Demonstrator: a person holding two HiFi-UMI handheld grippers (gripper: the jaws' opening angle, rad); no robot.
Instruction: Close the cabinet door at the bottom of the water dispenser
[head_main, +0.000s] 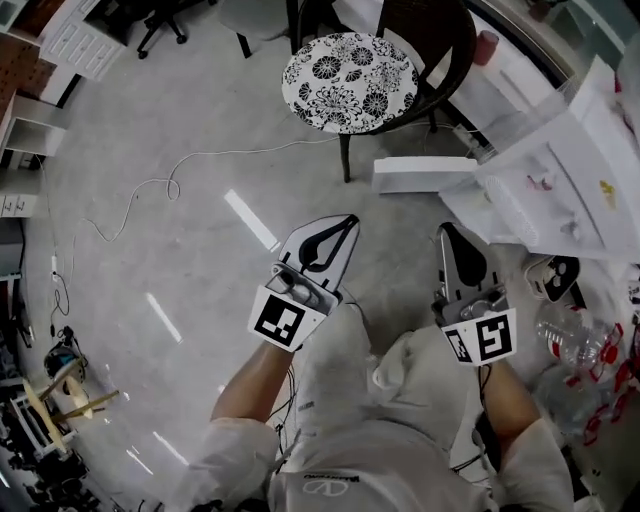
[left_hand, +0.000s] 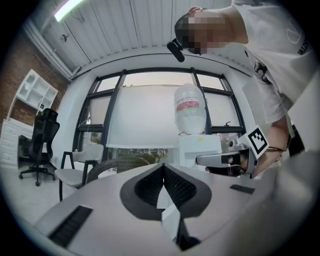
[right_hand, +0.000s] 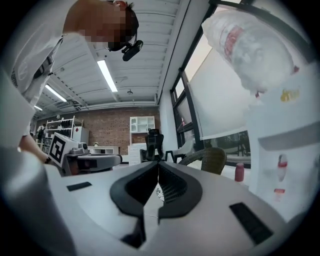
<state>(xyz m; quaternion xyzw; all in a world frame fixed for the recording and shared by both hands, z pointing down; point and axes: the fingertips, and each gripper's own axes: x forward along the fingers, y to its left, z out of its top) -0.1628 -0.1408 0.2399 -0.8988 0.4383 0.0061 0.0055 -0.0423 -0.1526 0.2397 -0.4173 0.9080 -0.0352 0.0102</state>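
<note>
Grey polished floor (head_main: 180, 250) below, with a chair (head_main: 350, 80) with a flowered seat up ahead and a thin cable (head_main: 150, 190) snaking off to the left. Both grippers are held out level in front of the person, side by side and well apart. On the left gripper (head_main: 350, 220) the jaws are pressed together with nothing between them. Same story on the right gripper (head_main: 447, 230): jaws closed tight and empty. The white dispenser (head_main: 560, 170) stands off to the right, with a bottle (left_hand: 190, 107) on top. At its foot a white panel sticks out toward the chair's legs. That looks like the door (head_main: 425, 174), standing open. Neither gripper touches it; the right one is nearer, and the door lies ahead of its tips. Crumpled plastic bottles (head_main: 575, 340) lie on the floor just right of the right gripper.
</note>
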